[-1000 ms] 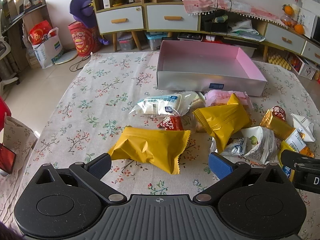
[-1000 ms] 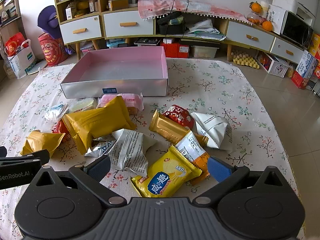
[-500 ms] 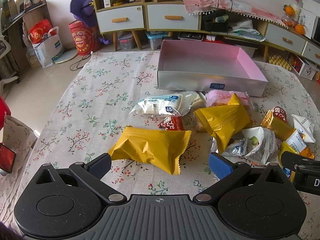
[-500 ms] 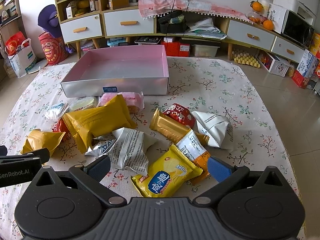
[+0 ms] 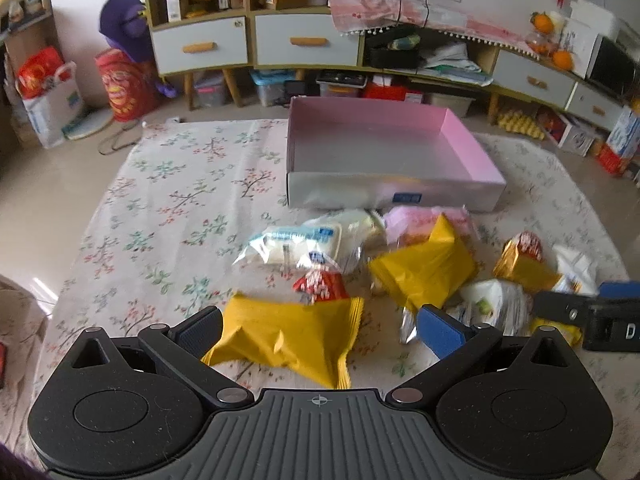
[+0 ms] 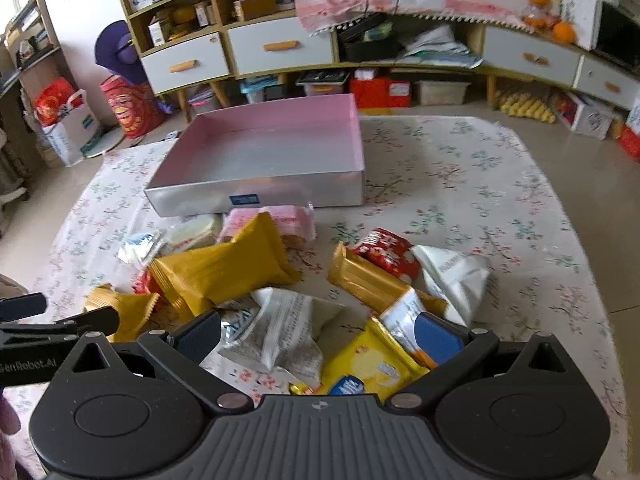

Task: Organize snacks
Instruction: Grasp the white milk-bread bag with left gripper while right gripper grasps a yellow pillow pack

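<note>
A loose pile of snack packets lies on the flowered cloth in front of an empty pink box [image 5: 360,194] [image 6: 280,196]. My left gripper [image 5: 318,330] is open, its fingers on either side of a yellow packet [image 5: 288,340] without closing on it. Beyond that packet lie a small red packet [image 5: 320,286], a white packet [image 5: 304,244] and a second yellow packet [image 5: 424,276]. My right gripper [image 6: 320,336] is also open, low over a white striped packet [image 6: 284,328] and a yellow chip bag [image 6: 372,364].
A gold bar [image 6: 368,280], a red packet [image 6: 384,252] and a white pouch [image 6: 452,272] lie at the right of the pile. Bare cloth [image 5: 172,200] spreads to the left. Drawers and shelves [image 5: 248,40] stand beyond the table. Each gripper shows at the edge of the other's view.
Both grippers have moved forward and down toward the pile. The yellow packet now sits between the left fingers, and the chip bag and striped packet between the right ones.
</note>
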`<state>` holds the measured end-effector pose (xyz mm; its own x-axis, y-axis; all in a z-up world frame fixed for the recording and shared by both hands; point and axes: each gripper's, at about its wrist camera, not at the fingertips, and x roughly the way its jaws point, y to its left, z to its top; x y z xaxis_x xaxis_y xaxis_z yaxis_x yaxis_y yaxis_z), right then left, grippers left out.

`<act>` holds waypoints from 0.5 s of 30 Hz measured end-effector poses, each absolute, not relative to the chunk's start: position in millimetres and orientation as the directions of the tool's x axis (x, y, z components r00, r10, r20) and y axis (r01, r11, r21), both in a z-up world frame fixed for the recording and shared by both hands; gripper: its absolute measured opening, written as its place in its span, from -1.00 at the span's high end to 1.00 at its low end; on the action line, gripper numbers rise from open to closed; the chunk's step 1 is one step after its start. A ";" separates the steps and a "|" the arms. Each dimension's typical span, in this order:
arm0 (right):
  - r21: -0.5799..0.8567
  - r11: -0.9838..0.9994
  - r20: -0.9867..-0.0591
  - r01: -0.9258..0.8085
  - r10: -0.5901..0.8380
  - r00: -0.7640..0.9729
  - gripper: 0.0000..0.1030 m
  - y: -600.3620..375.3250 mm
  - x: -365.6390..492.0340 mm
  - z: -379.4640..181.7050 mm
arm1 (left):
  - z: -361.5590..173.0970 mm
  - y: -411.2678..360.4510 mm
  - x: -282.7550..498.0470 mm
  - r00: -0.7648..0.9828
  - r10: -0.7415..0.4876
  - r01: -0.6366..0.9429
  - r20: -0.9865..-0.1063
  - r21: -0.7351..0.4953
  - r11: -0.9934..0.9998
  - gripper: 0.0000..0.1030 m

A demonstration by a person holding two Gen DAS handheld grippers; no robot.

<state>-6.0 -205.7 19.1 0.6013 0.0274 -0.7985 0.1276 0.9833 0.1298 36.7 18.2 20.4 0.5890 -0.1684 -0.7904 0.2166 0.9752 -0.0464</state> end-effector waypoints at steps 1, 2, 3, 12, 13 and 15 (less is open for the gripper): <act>0.146 0.981 -0.803 0.125 0.044 0.594 -0.72 -207.0 -2.0 19.3 | 20.9 19.7 42.4 0.583 -0.176 0.222 -0.793 -0.053 0.974 -1.00; 0.164 0.979 -0.810 0.124 0.062 0.583 -0.72 -208.0 2.5 19.4 | 21.1 20.9 49.3 0.577 -0.178 0.227 -0.797 -0.053 0.973 -1.00; 0.182 0.976 -0.818 0.124 0.080 0.570 -0.72 -208.4 7.0 19.1 | 20.7 21.9 56.1 0.573 -0.177 0.229 -0.801 -0.051 0.972 -1.00; 0.473 0.871 -0.774 0.131 0.340 0.534 -0.72 -215.6 40.7 6.4 | 1.9 44.9 101.5 0.520 -0.313 0.231 -0.795 -0.222 0.947 -0.98; 0.540 0.830 -0.754 0.139 0.403 0.519 -0.71 -218.6 43.7 -1.6 | 1.3 47.0 105.3 0.516 -0.336 0.233 -0.788 -0.248 0.940 -0.98; 0.607 0.778 -0.734 0.166 0.468 0.491 -0.72 -223.0 50.4 -11.8 | -1.7 50.3 113.3 0.507 -0.364 0.217 -0.781 -0.293 0.931 -0.97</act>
